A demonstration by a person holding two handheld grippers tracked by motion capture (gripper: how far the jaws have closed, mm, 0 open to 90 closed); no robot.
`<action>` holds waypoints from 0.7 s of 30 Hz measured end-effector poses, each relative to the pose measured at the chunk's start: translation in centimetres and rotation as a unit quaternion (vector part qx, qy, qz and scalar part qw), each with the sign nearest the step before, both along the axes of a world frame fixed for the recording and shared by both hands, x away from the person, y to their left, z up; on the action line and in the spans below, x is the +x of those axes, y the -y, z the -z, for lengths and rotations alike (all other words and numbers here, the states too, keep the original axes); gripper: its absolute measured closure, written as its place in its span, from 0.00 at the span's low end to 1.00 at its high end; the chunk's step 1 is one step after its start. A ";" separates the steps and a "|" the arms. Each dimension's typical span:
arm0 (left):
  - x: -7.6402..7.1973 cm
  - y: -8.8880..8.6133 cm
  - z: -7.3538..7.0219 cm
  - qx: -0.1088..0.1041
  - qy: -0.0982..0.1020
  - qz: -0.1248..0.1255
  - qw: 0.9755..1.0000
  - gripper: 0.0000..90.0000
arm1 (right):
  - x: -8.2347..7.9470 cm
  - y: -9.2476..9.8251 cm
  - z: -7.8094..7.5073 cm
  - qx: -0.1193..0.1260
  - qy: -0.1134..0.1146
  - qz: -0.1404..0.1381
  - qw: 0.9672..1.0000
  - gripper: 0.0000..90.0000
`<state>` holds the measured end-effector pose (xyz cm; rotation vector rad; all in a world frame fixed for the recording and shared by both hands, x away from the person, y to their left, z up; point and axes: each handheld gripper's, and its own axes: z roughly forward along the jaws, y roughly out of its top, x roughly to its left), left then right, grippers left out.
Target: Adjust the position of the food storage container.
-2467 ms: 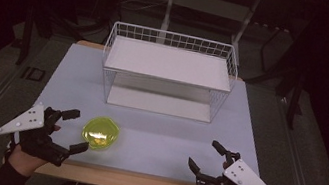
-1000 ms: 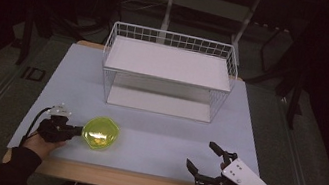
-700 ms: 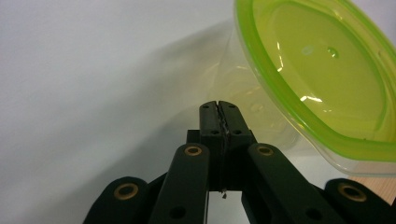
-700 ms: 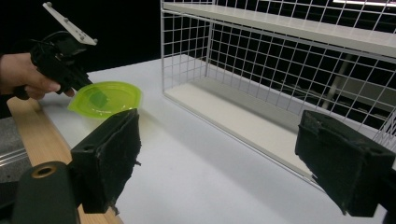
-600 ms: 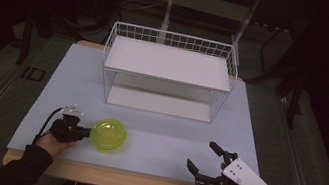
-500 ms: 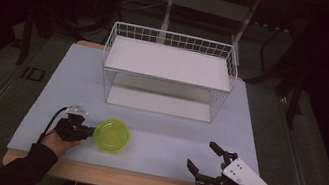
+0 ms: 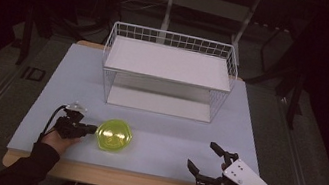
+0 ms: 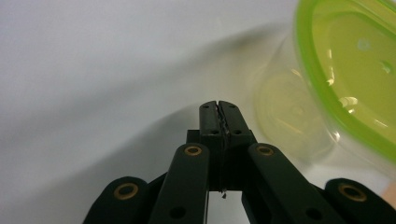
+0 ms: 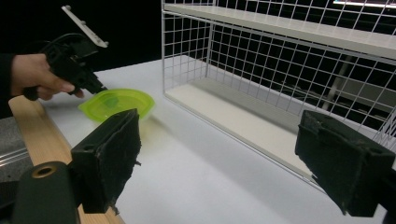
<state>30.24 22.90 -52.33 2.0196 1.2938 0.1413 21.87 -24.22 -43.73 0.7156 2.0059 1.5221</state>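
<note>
A translucent yellow-green bowl [image 7: 114, 136] sits on the pale table near the front left. My left gripper [image 7: 91, 130] lies just left of it with its jaws pressed shut and empty, tips at the bowl's rim. In the left gripper view the shut left gripper [image 8: 218, 106] points past the bowl [image 8: 355, 79], which is off to the right and looks tilted. My right gripper [image 7: 202, 154] rests open at the front right, nothing between its jaws. The right gripper view shows the open right gripper [image 9: 229, 158], the bowl [image 9: 116, 103] and the left gripper [image 9: 100, 87] farther off.
A white wire rack [image 7: 168, 73] with a white upper shelf and a white base stands at the table's back middle; in the right gripper view the rack [image 9: 280, 70] is close on the right. The wooden table edge [image 7: 137, 182] runs along the front.
My left gripper has turned over, shut and come up to the bowl's left side. The bowl has shifted a little to the right. The right gripper has stayed put.
</note>
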 end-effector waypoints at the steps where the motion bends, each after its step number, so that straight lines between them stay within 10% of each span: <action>1: -0.4 -0.1 0.0 -0.004 -0.007 -0.001 1.000 1.00 | 0.0 0.0 0.0 0.000 0.000 0.000 1.000 0.16; 8: -1.6 1.5 0.1 -0.031 -0.024 0.019 0.999 1.00 | 0.1 -0.1 0.1 -0.002 -0.003 0.000 1.000 0.16; 21: 1.2 6.0 1.0 -0.041 -0.041 0.028 0.998 1.00 | 0.1 0.1 0.1 -0.001 -0.005 -0.001 1.000 0.16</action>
